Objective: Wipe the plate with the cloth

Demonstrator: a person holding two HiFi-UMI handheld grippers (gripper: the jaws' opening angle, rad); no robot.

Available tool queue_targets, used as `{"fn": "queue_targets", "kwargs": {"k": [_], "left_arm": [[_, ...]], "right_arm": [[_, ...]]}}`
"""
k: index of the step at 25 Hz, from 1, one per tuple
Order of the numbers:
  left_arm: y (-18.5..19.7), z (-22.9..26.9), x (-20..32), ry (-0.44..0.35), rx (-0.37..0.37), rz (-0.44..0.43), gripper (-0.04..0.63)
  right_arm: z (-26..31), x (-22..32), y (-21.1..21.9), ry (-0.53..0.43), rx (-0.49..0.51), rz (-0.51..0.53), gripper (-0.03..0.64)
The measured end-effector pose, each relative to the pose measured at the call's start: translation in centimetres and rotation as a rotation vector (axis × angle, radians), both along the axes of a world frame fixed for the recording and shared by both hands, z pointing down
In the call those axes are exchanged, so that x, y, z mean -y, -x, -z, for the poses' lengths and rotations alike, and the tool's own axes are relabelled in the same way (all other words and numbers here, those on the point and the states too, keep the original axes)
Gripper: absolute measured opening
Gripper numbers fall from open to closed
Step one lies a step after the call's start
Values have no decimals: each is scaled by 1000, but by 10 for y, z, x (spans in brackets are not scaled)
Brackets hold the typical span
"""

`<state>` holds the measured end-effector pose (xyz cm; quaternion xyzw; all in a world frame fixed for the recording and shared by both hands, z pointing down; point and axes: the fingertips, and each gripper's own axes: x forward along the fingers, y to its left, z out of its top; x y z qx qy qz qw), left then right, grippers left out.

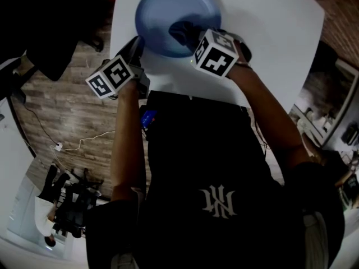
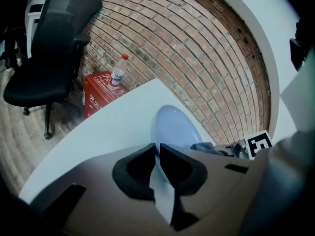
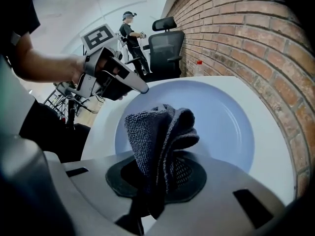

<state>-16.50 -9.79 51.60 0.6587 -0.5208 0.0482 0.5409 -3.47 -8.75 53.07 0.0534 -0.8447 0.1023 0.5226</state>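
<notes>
A round blue plate [image 1: 176, 7] lies on the white table [image 1: 269, 32], at the far side from me. My left gripper [image 1: 138, 42] is shut on the plate's near-left rim; in the left gripper view the thin pale rim [image 2: 162, 181] runs between the nearly closed jaws of the left gripper [image 2: 158, 149]. My right gripper [image 1: 189, 37] is shut on a dark grey cloth [image 1: 180, 31] and holds it over the plate's near part. In the right gripper view the bunched cloth [image 3: 157, 129] stands up out of the right gripper [image 3: 156, 173] in front of the plate [image 3: 221, 117], with the left gripper [image 3: 140, 89] at the rim.
A brick wall [image 2: 197, 48] runs behind the table. A red box [image 2: 96, 92] with a plastic bottle [image 2: 117, 73] on it stands on the floor beside a black office chair [image 2: 49, 53]. Another person [image 3: 130, 33] stands far back. A white cable [image 1: 84, 142] lies on the floor.
</notes>
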Motion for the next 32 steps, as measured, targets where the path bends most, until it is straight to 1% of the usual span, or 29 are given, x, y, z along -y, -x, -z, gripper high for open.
{"fn": "queue_targets", "kwargs": {"k": [6, 8, 13, 17, 24, 32], "left_arm": [[1, -1, 1, 0, 3, 1, 32], [3, -1, 1, 1, 4, 2, 32], [3, 1, 2, 3, 3, 6, 32], [0, 2, 1, 5, 4, 6, 32], [3, 0, 1, 6, 6, 8, 32], [3, 0, 2, 4, 11, 3, 32]], "right_arm": [[-4, 24, -23, -20, -30, -64, 84], [-4, 31, -26, -32, -39, -70, 84], [0, 41, -29, -62, -53, -69, 84], [4, 48, -32, -107, -72, -40, 84], [1, 65, -34, -171, -113, -26, 84], [6, 93, -30, -266, -149, -14, 84]]}}
